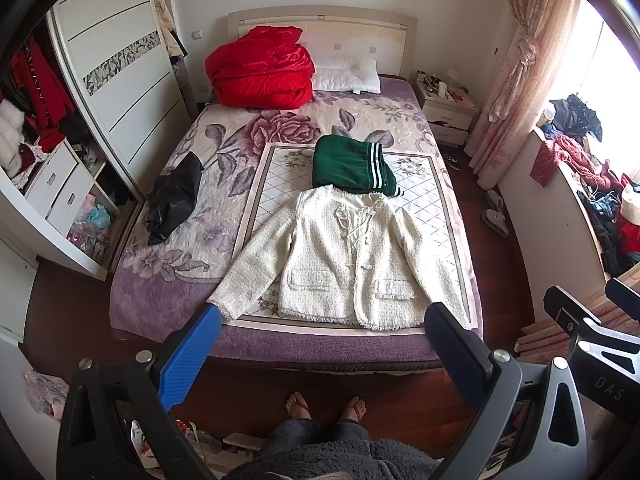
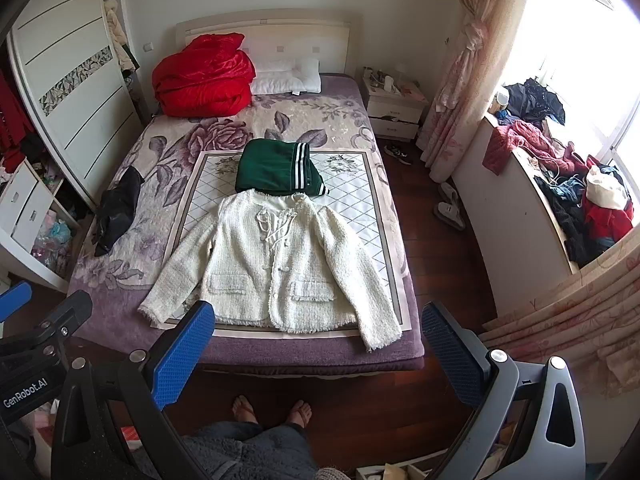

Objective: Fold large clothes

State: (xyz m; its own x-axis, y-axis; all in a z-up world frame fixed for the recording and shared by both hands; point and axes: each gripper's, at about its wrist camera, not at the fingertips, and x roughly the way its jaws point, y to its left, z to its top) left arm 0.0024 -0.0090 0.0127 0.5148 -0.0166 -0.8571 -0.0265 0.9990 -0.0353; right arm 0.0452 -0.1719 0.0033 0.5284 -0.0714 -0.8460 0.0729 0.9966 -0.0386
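A cream tweed jacket [image 1: 344, 256] lies spread flat, front up, in the lower middle of the frame, on a quilted white mat [image 1: 424, 200] that covers the near half of the bed [image 1: 168, 280]; both sleeves are laid outward, the one on the frame's left reaching past the mat's edge onto the purple floral bedspread, the other running down toward the bed's near right corner; its laces sit loose at the neckline. Just above the collar, touching it, a folded green garment with white stripes [image 1: 352, 164] rests on the same mat; a black garment [image 1: 176, 196] lies crumpled at centre left of the bed; a red quilt [image 1: 260, 68] is heaped at the head, upper middle, beside a white pillow [image 1: 348, 76].

The left gripper [image 1: 322, 316] hangs at the foot of the bed, its blue-padded fingers [image 1: 188, 356] spread wide and released, gripping nothing; the right gripper [image 2: 318, 316] hovers likewise at the bottom of its view, fingers [image 2: 180, 352] wide apart and empty; the person's bare feet [image 1: 324, 404] stand on the dark wooden floor at the lower centre.
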